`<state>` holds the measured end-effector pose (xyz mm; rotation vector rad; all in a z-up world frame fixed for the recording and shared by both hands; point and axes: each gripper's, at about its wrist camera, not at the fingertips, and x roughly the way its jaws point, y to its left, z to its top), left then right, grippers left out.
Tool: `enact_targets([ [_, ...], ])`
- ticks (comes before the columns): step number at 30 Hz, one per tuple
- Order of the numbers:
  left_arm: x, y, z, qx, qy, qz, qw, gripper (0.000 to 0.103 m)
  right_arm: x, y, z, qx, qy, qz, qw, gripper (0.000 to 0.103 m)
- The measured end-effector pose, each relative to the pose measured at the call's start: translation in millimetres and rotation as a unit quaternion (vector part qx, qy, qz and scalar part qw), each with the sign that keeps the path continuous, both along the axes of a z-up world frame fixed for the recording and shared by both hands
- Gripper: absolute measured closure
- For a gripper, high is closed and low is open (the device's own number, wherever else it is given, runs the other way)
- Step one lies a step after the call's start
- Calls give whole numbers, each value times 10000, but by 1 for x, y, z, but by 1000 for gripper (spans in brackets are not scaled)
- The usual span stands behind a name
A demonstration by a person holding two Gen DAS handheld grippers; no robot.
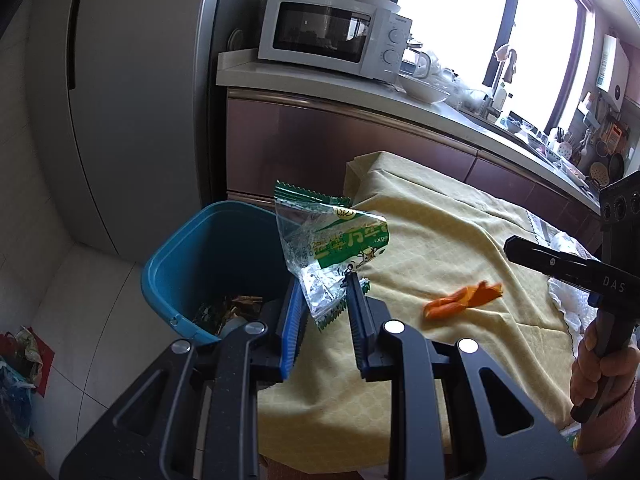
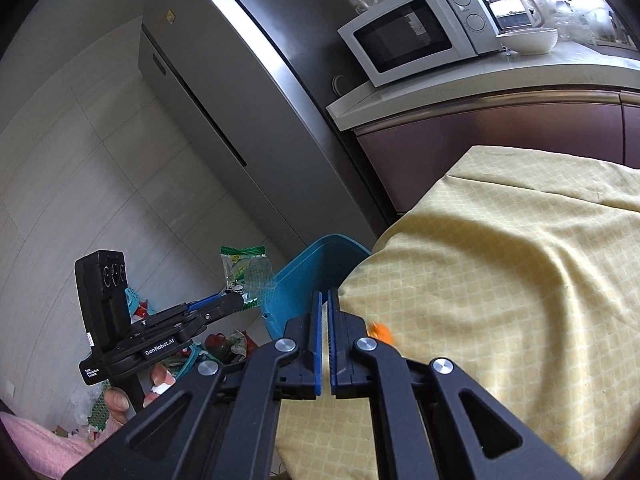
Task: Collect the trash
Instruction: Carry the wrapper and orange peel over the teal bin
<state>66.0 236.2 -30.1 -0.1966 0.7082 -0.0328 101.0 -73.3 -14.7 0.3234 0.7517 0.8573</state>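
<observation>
So the left gripper (image 1: pixel 326 292) is clamped on a crinkly clear-and-green plastic snack wrapper (image 1: pixel 320 248), pinching its lower end so the rest sticks up above the fingers. It hangs right by the edge of the desk, next to the blue plastic trash bin (image 1: pixel 188 264), which sits on the floor tight against the desk's corner. You can see some scraps already down in the bin.

The right gripper (image 2: pixel 325 300) has its fingers pressed together with nothing between them, parked over the near edge of the yellow patterned tablecloth (image 2: pixel 500 280) covering the desk. A small crumpled orange wrapper (image 1: pixel 460 298) lies on the cloth, just beside the right gripper's tip.

Background stuff: a white microwave (image 1: pixel 332 34) on the kitchen counter and a big grey fridge (image 2: pixel 224 92) to the left of it.
</observation>
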Motion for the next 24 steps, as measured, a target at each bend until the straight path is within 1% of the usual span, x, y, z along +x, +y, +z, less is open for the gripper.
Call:
enact_targets([
  [3, 0, 8, -5, -48, 63, 84, 9999, 80, 4, 8, -2, -95, 8, 36, 9999, 101],
  [6, 1, 10, -9, -59, 112, 114, 9999, 80, 5, 6, -7, -253, 16, -102, 9996, 100],
  [8, 1, 12, -12, -84, 142, 121, 9998, 80, 8, 0, -14, -401, 169, -201, 9988, 93],
  [12, 4, 13, -19, -147, 225, 143, 9995, 80, 9, -16, -30, -758, 337, -589, 9948, 80],
  [13, 5, 13, -20, -162, 240, 140, 9995, 80, 9, -21, -34, -775, 396, -662, 9940, 71],
  [14, 6, 13, -22, -170, 254, 139, 9994, 80, 8, -25, -37, -797, 435, -716, 9933, 66],
  [17, 8, 13, -26, -212, 299, 119, 9993, 80, 8, -30, -45, -808, 594, -686, 9926, 66],
  [20, 10, 12, -29, -237, 330, 111, 9991, 80, 8, -23, -52, -907, 681, -546, 9920, 67],
  [21, 11, 12, -30, -240, 333, 114, 9991, 80, 8, -21, -54, -919, 713, -511, 9919, 69],
  [22, 10, 12, -30, -241, 335, 119, 9991, 80, 8, -19, -56, -927, 739, -457, 9919, 82],
  [23, 10, 12, -30, -248, 337, 121, 9991, 80, 8, -18, -57, -931, 753, -439, 9918, 86],
  [24, 9, 13, -30, -248, 341, 129, 9990, 80, 7, -17, -56, -935, 718, -448, 9920, 88],
])
